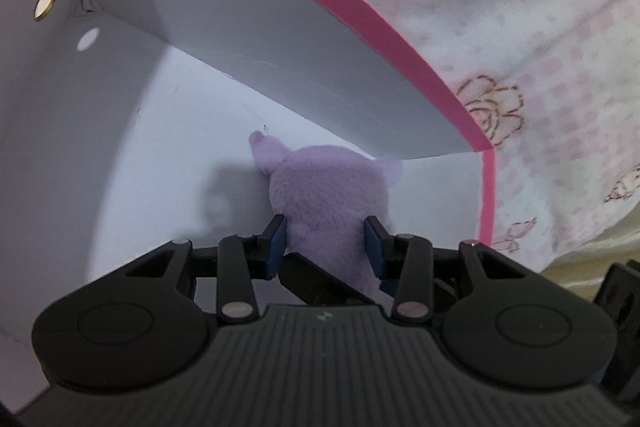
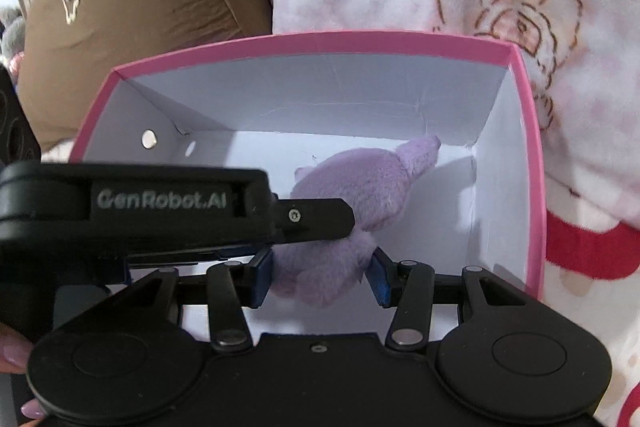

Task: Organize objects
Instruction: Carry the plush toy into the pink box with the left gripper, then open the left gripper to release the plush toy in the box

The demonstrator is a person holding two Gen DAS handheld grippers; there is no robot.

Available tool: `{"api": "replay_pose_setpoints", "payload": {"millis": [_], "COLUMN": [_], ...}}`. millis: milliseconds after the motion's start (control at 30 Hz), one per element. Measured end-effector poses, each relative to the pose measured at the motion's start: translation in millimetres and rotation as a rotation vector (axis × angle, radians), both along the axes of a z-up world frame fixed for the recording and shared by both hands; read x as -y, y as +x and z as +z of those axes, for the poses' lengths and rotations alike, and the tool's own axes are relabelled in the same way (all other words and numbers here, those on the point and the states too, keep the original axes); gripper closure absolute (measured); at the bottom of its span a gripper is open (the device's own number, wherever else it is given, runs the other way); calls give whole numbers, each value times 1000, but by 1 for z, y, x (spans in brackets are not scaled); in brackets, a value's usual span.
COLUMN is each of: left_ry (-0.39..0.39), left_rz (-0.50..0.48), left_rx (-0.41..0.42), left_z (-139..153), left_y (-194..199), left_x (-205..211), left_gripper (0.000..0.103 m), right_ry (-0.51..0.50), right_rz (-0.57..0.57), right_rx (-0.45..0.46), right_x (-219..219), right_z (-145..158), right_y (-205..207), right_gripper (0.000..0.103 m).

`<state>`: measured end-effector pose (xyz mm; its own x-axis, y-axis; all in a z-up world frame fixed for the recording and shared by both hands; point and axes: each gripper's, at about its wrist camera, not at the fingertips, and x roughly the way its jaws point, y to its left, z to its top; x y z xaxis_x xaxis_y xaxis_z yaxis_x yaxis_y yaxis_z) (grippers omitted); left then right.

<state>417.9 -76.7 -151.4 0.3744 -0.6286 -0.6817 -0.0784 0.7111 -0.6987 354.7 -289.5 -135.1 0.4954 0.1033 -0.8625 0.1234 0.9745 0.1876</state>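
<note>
our left gripper [image 1: 326,241] and right gripper [image 2: 322,277] both pinch the purple plush toy [image 1: 328,187] between their pads, low inside the pink box [image 2: 532,167] on the blanket [image 1: 540,27]. it looks light, soft and squashy, so we judge the thick body the best hold.

1. Plush toy [image 1: 328,187]: lilac, fuzzy, small pointed ear or limb tipped pink; lies inside the box, close to a corner, against the white floor.
2. Box [image 2: 532,155]: open-topped, pink rim, white interior, metal rivets in one wall.
</note>
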Motion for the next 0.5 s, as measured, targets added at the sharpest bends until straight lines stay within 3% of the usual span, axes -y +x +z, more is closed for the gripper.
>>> {"api": "replay_pose_setpoints", "payload": {"millis": [300, 500], "left_ry": [-46, -31], "left_rz": [21, 8], "left_rx": [-49, -73], "left_z": [0, 1], "left_y": [9, 15], "left_x": [-2, 6], "left_gripper": [67, 67], "right_ry": [-87, -153], "right_rz": [80, 101], "right_rx": [20, 32], "right_x": [-1, -9], "right_z": [3, 8], "right_y": [-1, -5], "right_gripper": [45, 46]}}
